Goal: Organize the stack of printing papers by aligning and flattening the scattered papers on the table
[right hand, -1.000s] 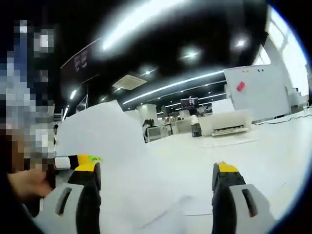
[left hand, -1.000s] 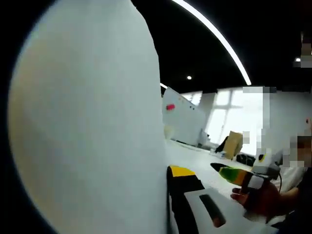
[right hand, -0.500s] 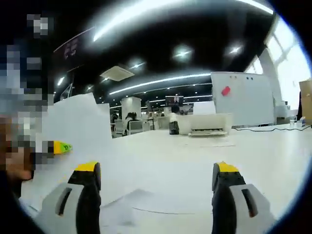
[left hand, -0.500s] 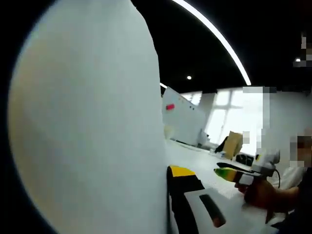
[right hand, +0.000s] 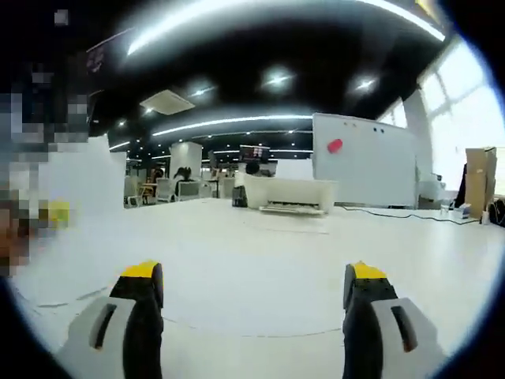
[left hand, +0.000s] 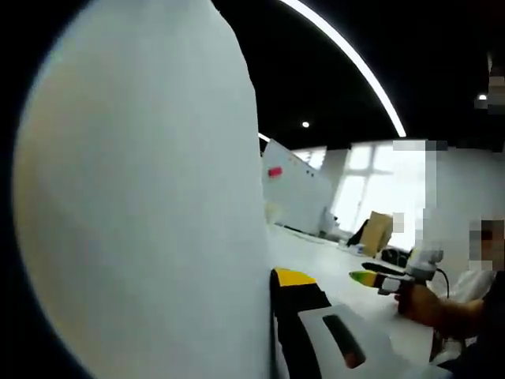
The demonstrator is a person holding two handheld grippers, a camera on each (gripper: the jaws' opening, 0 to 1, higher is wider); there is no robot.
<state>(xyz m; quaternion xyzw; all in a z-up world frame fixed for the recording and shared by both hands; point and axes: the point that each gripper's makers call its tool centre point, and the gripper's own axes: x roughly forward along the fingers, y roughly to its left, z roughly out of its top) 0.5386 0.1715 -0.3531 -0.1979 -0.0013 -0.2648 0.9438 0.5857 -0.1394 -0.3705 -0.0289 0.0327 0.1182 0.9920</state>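
Papers (left hand: 134,205): a big white sheet or stack stood upright right against the left gripper's lens, covering the whole left side of the left gripper view. In the right gripper view the same upright white paper sat at the far left edge.
Left gripper (left hand: 272,316): only one black jaw with a yellow tip showed, pressed up against the paper, so it looked clamped on it.
Right gripper (right hand: 252,288): jaws spread wide apart, nothing between them, low over the table. From the left gripper view you could see it off to the right in a person's hand.
Table (right hand: 260,253): white, with loose flat sheets lying under the right gripper.
Whiteboard (right hand: 359,170): back right, red magnet on it.
Printer (right hand: 288,195): white, far end of table.
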